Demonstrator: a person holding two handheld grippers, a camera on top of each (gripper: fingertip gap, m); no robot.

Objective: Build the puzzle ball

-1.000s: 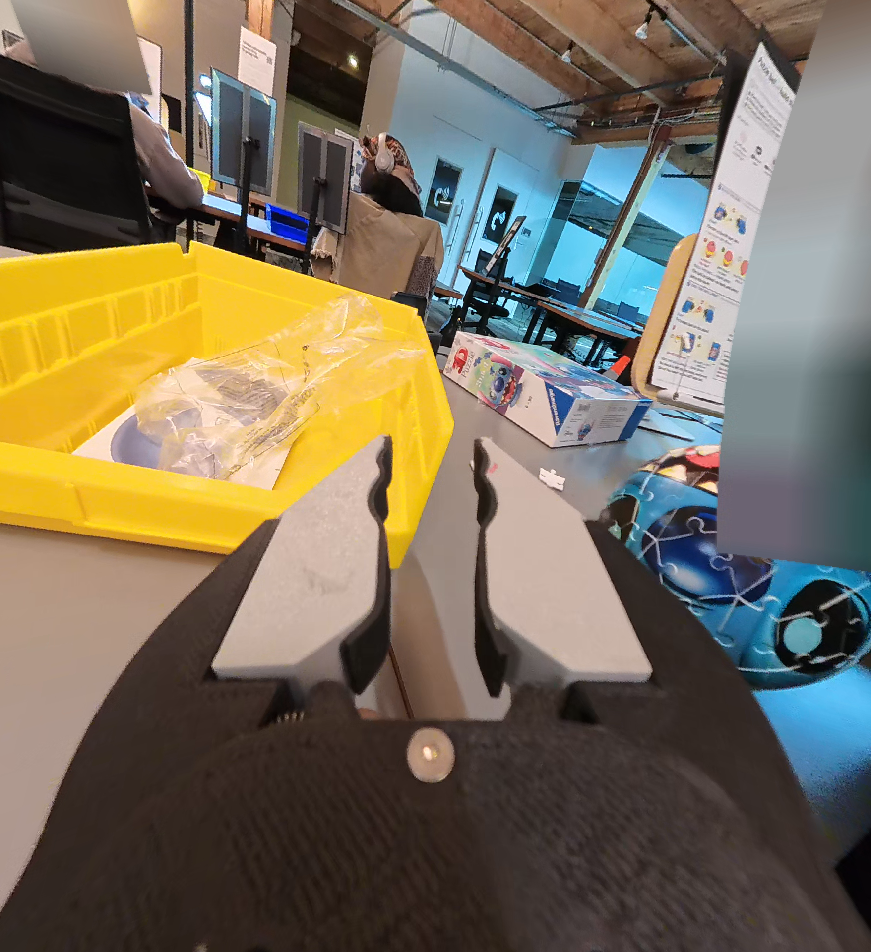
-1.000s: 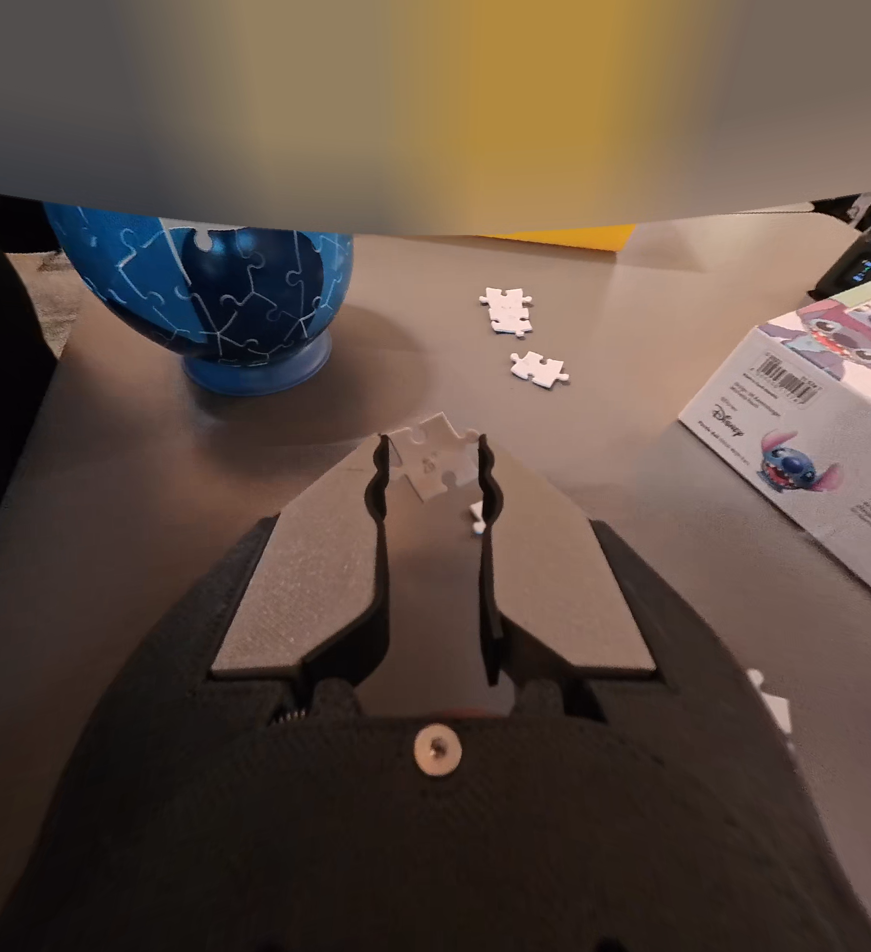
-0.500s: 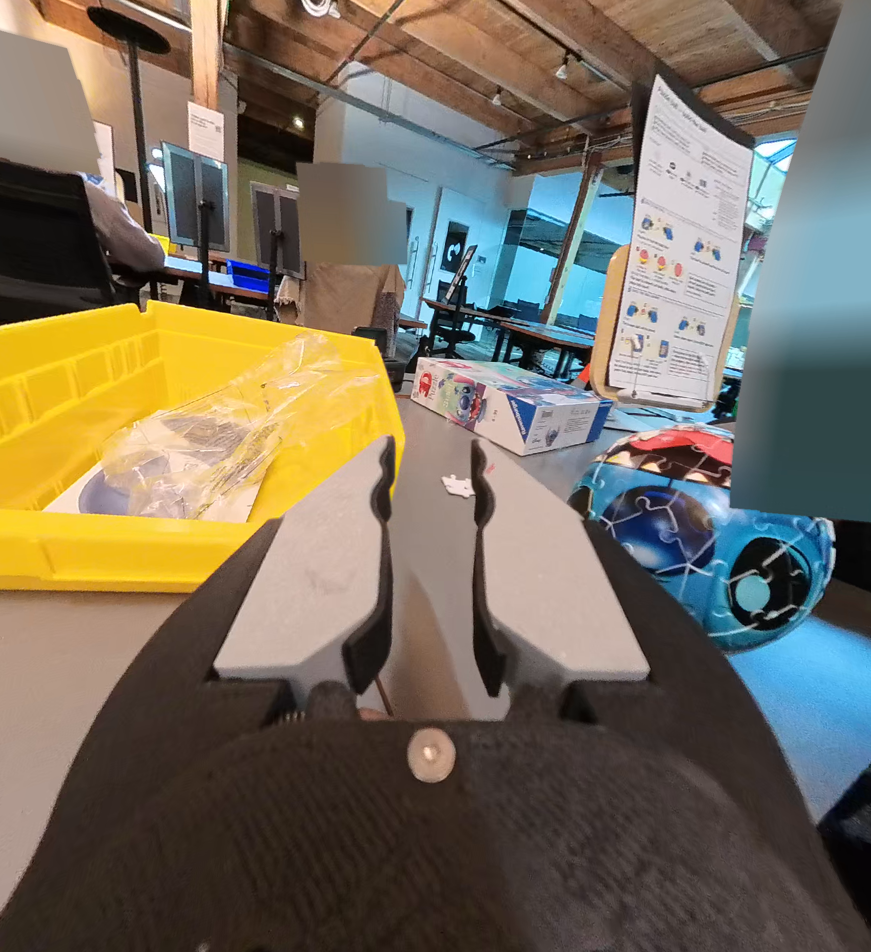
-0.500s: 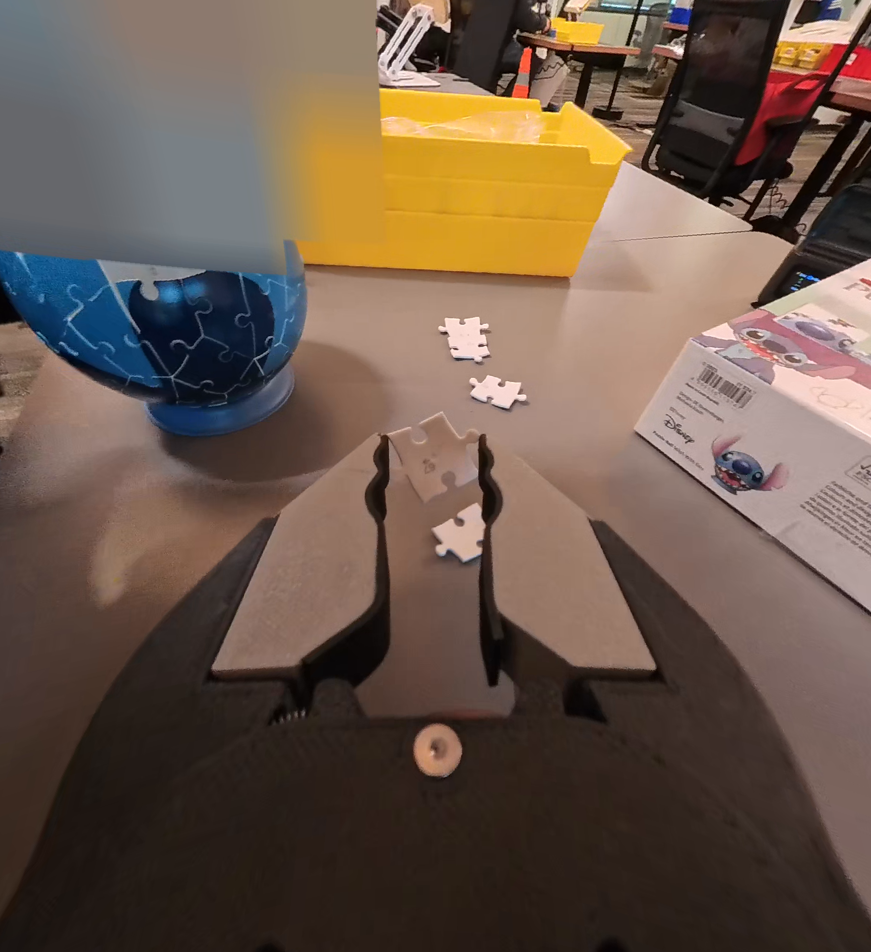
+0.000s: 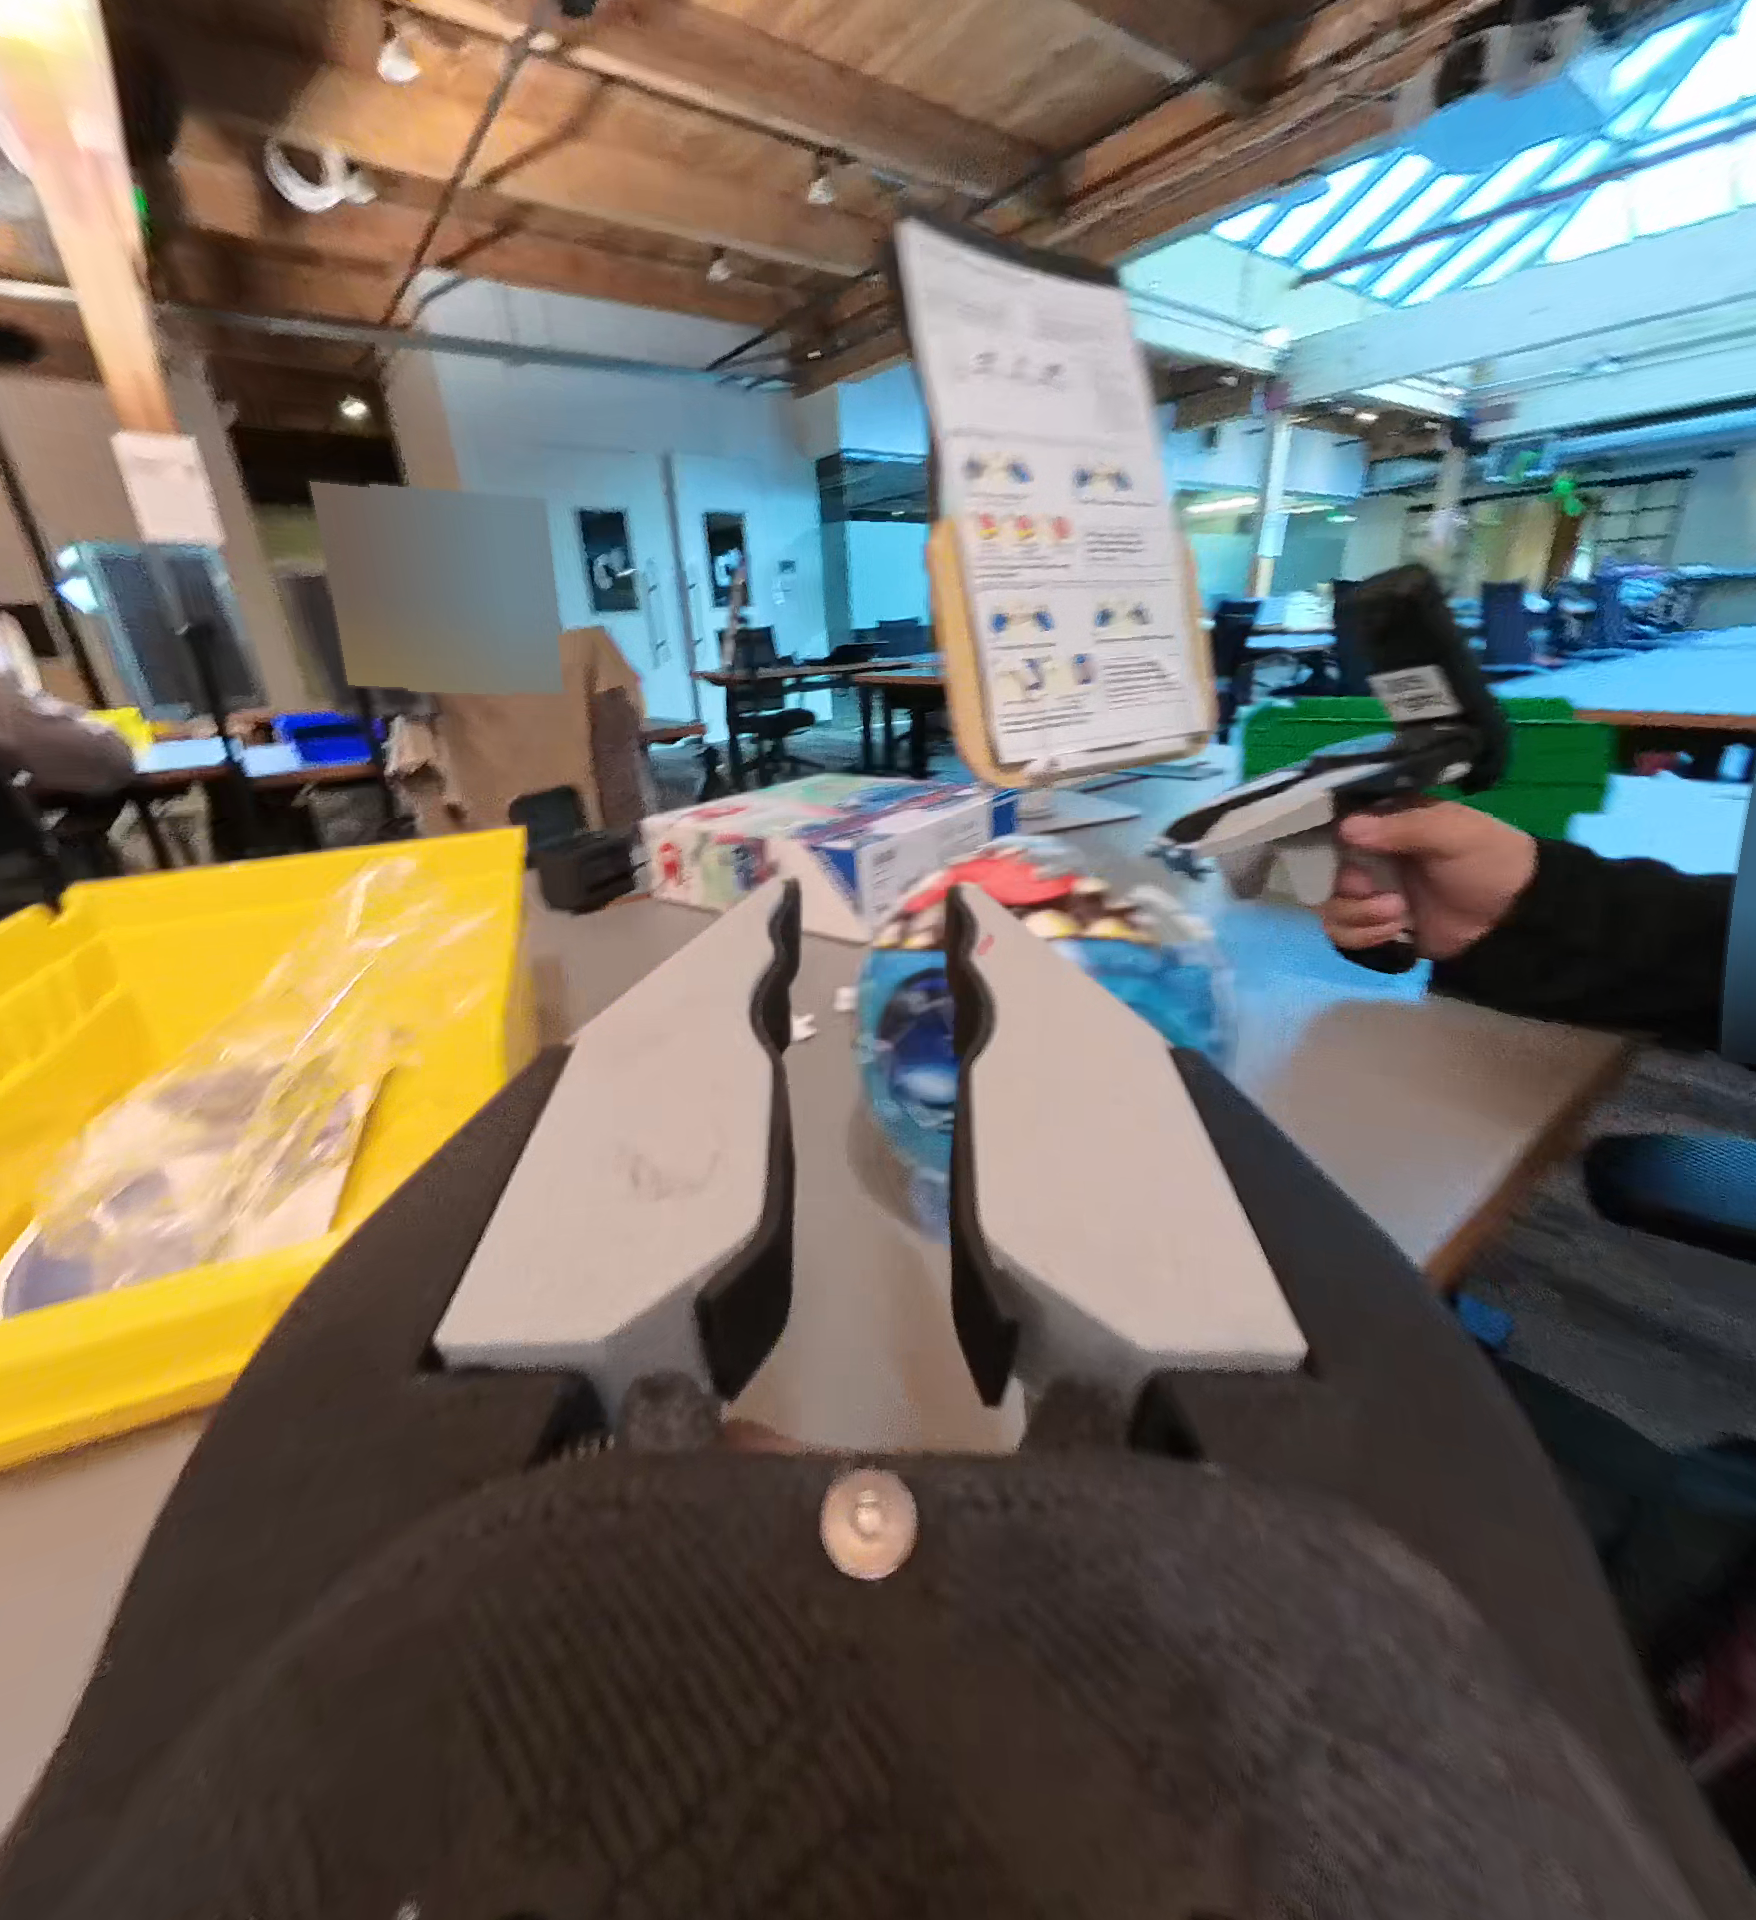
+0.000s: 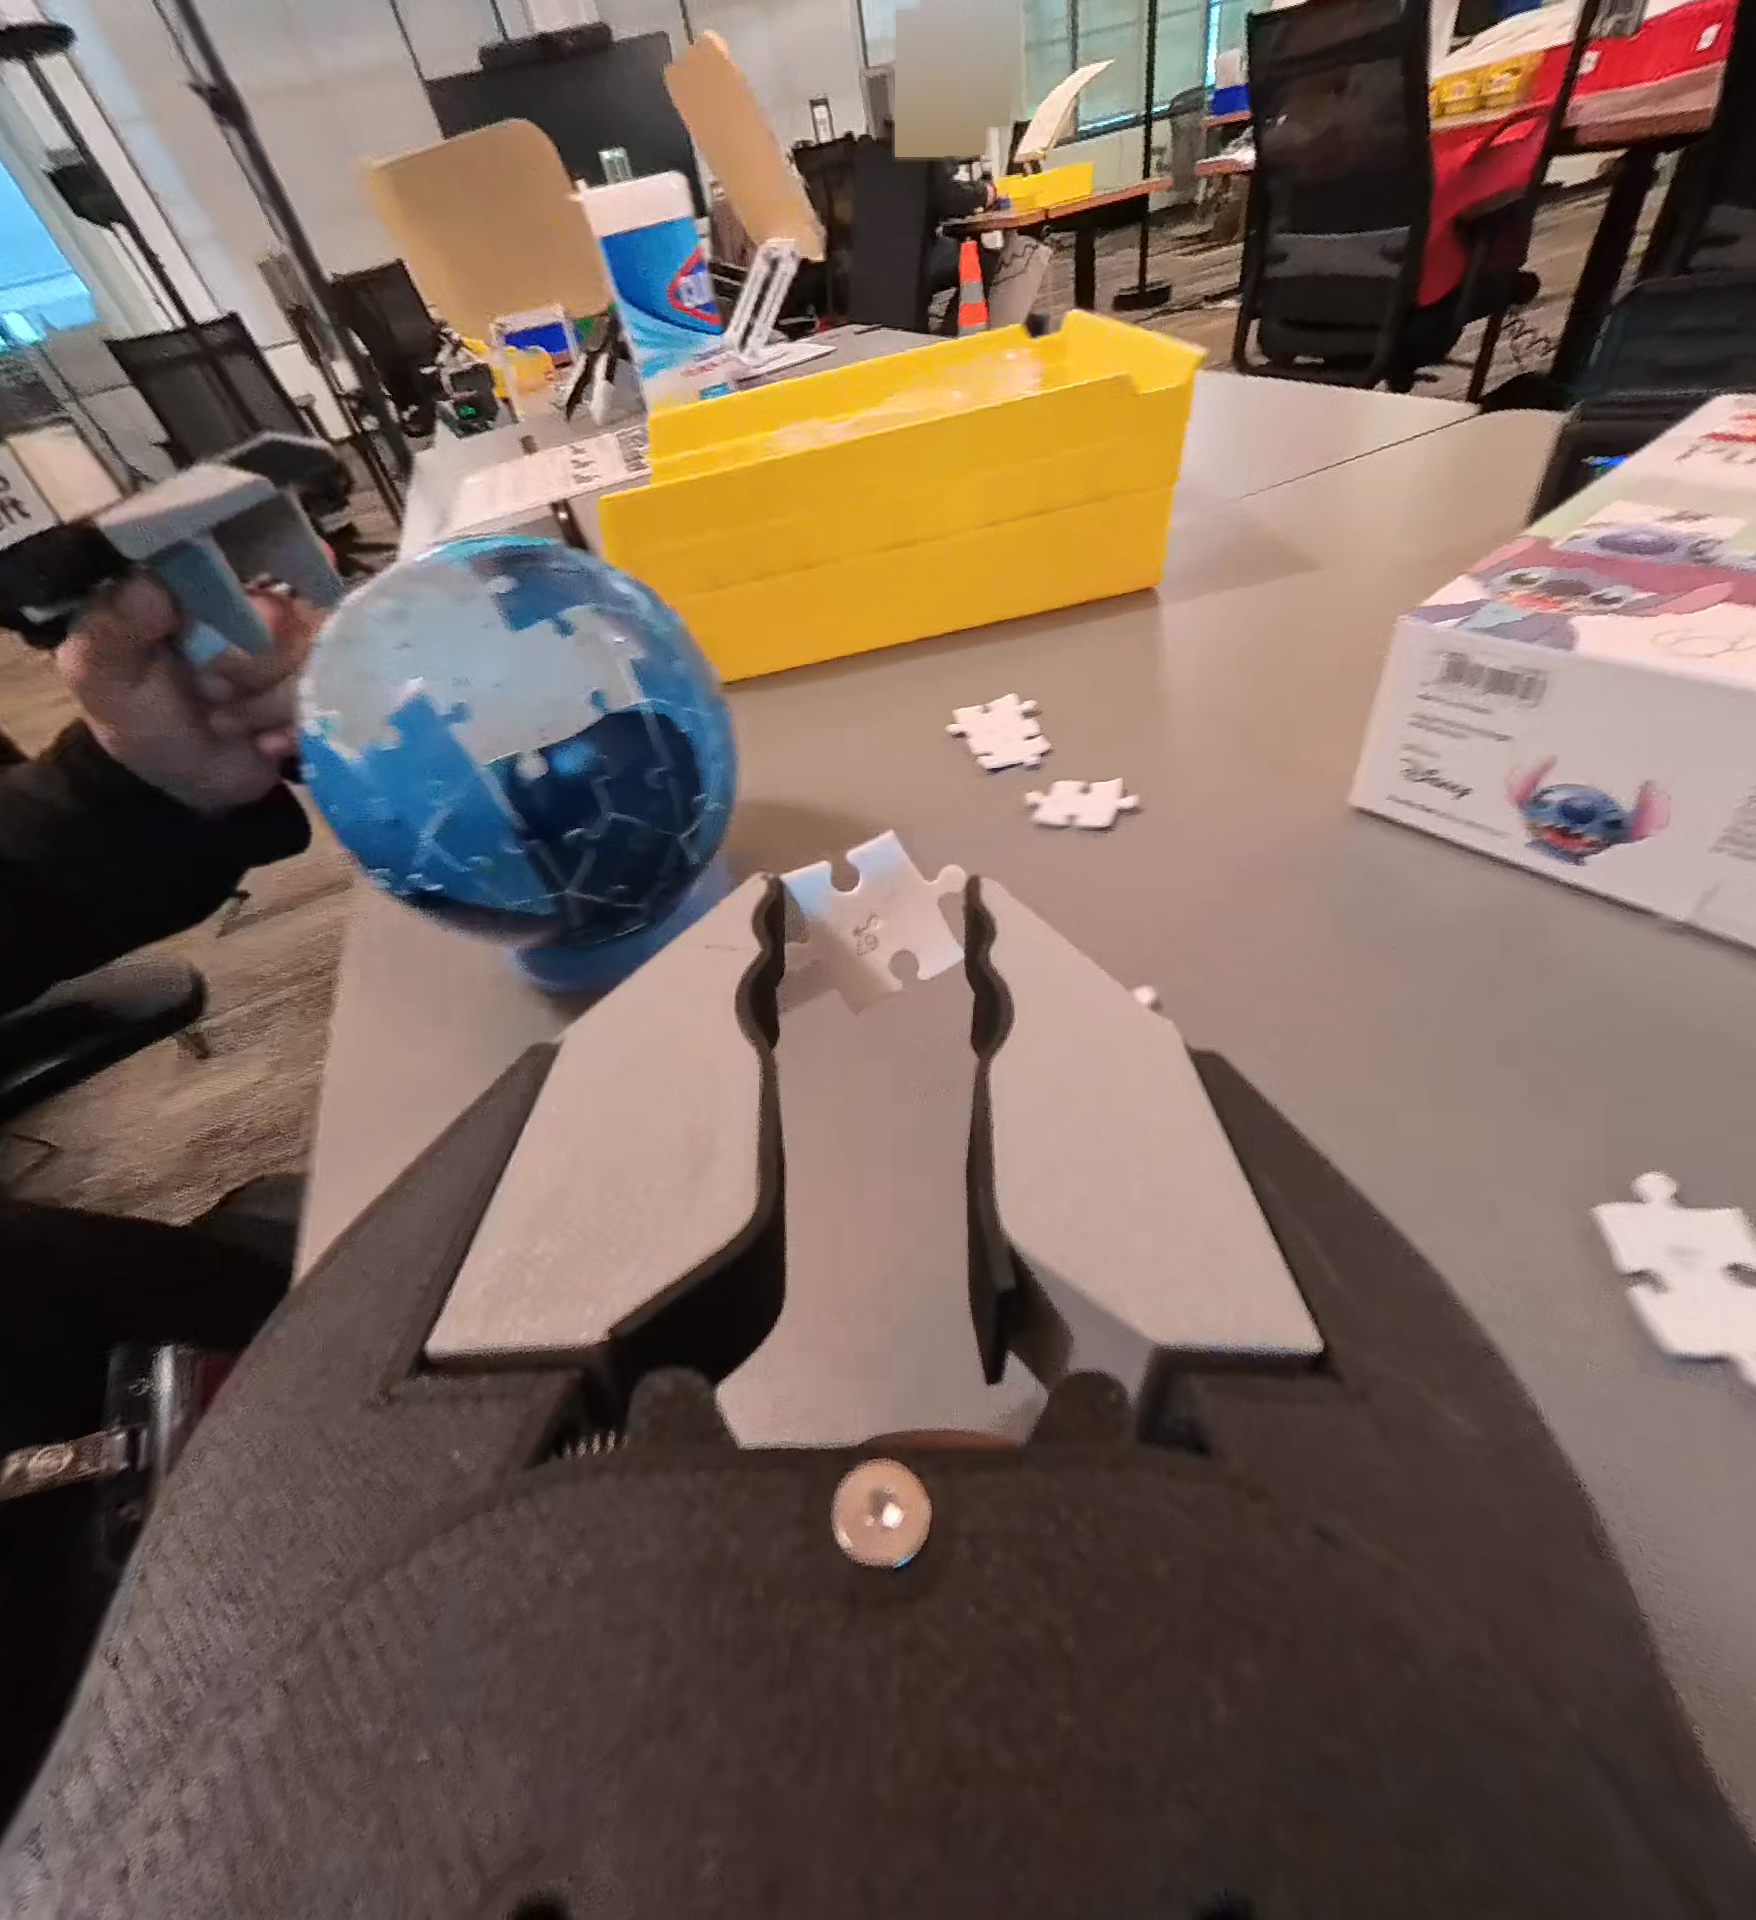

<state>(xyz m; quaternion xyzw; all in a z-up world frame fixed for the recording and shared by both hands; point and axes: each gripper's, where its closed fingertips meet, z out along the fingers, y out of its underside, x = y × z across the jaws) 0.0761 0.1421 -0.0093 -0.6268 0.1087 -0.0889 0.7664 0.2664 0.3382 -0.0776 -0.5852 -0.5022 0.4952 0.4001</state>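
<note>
Table (image 6: 1269, 1018) lower, puzzle ball (image 6: 515, 727) nearer.

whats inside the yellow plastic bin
The yellow plastic bin holds a crumpled clear plastic bag lying over a white printed sheet with a blue round patch. Whatever lies under the bag and sheet is covered; the blur hides finer detail.

We note the puzzle ball (image 6: 510, 738) sits on its stand near the left edge of the desk (image 6: 1269, 1039), as the right wrist view shows it. The bin (image 6: 905, 520) lies behind it, toward the far edge. The box (image 6: 1622, 707) rests at the right edge. Two loose pieces (image 6: 999, 732) lie between ball and box; another piece (image 6: 1700, 1283) lies nearer, to the right. We see a plastic bag (image 5: 261, 1060) in the bin. The instruction sheet (image 5: 1061, 520) stands behind the box.
</note>
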